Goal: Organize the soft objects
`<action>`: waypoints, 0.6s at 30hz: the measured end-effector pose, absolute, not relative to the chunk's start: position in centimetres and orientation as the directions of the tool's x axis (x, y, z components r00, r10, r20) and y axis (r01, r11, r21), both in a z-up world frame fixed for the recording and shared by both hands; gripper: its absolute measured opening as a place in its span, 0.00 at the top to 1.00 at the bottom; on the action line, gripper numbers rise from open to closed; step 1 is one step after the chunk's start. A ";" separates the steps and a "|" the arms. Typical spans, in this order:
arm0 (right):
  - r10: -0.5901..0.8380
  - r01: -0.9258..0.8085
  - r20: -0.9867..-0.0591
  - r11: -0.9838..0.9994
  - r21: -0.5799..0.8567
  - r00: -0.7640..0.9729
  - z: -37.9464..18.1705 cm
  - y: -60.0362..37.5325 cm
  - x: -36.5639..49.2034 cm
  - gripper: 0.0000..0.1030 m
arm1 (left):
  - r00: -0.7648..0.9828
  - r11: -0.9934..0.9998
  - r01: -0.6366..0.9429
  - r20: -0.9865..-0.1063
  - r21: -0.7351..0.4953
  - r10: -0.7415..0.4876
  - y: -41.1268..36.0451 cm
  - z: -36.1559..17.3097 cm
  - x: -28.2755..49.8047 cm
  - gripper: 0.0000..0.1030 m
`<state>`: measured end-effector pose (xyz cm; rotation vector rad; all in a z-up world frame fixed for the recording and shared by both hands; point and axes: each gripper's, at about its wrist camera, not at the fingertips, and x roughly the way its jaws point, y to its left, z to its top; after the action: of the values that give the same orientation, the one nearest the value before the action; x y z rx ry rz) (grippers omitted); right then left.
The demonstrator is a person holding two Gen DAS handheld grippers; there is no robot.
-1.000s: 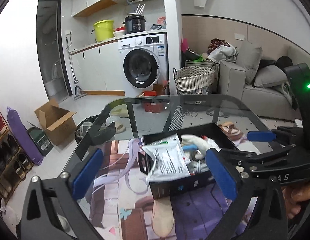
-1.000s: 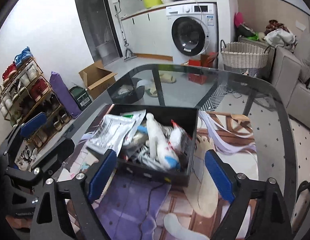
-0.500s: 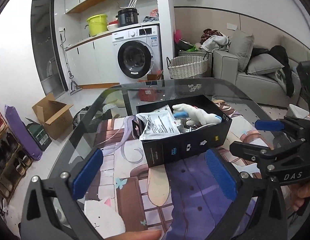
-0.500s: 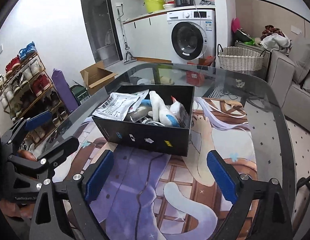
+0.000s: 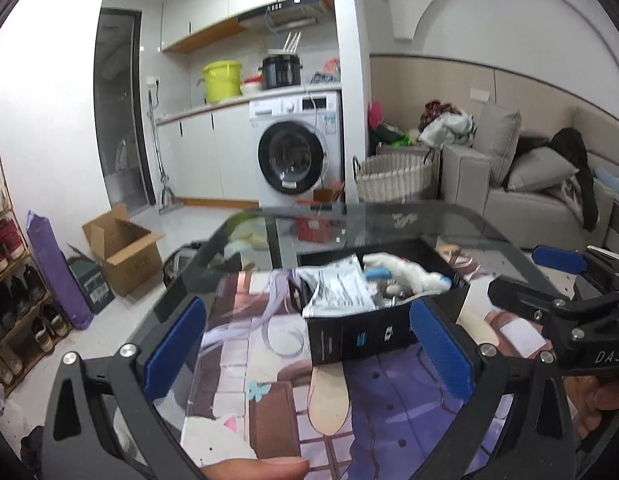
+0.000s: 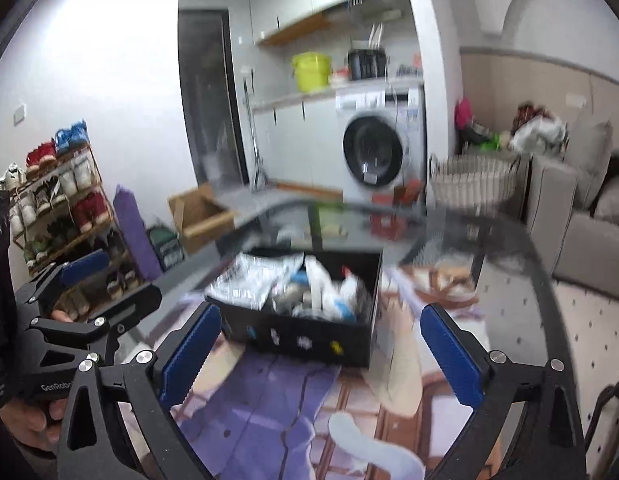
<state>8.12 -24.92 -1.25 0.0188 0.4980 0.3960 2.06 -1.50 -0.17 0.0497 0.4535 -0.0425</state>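
A black open box [image 5: 361,334] stands on a glass table [image 5: 389,220] over a printed mat [image 5: 269,392]. It holds a white plush toy [image 5: 405,274], a silver foil pouch [image 5: 337,292] and other small items. It also shows, blurred, in the right wrist view [image 6: 309,338]. My left gripper [image 5: 309,344] is open and empty, held back from the box. My right gripper [image 6: 319,354] is open and empty, also short of the box. The right gripper shows at the right edge of the left wrist view [image 5: 565,280].
A washing machine [image 5: 297,152], a wicker basket [image 5: 393,178] and a grey sofa [image 5: 529,192] stand beyond the table. A cardboard box [image 5: 121,250], a purple roll [image 5: 55,270] and a shoe rack [image 6: 57,204] are on the left.
Both grippers have pulled back and up from the box, which now looks smaller and farther. The box has not moved on the mat. The right view is motion-blurred.
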 end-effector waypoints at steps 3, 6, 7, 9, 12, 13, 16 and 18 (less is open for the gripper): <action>0.384 -0.378 -0.402 0.921 0.096 0.832 -0.4 -25.0 7.2 0.01 | 0.924 0.998 0.051 -0.382 0.048 -0.029 -1.6 0.6 1.1 0.00; 0.382 -0.372 -0.355 0.923 0.100 0.853 0.4 -25.4 6.7 0.01 | 0.947 0.998 0.050 -0.321 0.049 -0.031 -1.6 1.4 0.2 0.00; 0.380 -0.368 -0.344 0.924 0.103 0.858 0.6 -25.6 6.4 0.01 | 0.955 0.997 0.052 -0.293 0.050 -0.035 -1.6 1.7 -0.2 0.00; 0.377 -0.360 -0.318 0.926 0.115 0.870 0.9 -26.0 6.1 0.01 | 0.967 0.997 0.051 -0.253 0.056 -0.035 -1.8 2.2 -0.9 0.00; 0.369 -0.347 -0.285 0.929 0.124 0.885 1.5 -26.6 5.6 0.01 | 0.981 0.996 0.046 -0.194 0.075 -0.031 -2.1 2.6 -1.8 0.00; 0.365 -0.345 -0.277 0.931 0.122 0.889 1.6 -26.7 5.4 0.01 | 0.983 0.996 0.048 -0.181 0.079 -0.033 -2.1 2.7 -2.0 0.00; 0.364 -0.343 -0.270 0.931 0.121 0.892 1.9 -26.8 5.1 0.01 | 0.984 0.996 0.054 -0.173 0.077 -0.040 -2.3 2.8 -2.1 0.00; 0.368 -0.348 -0.272 0.930 0.121 0.889 1.9 -26.8 5.1 0.01 | 0.983 0.996 0.052 -0.178 0.072 -0.039 -2.2 2.8 -2.0 0.00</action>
<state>5.12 -26.82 1.94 0.0695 0.2961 0.3719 -1.97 -2.21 2.80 0.0767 0.1773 -0.0457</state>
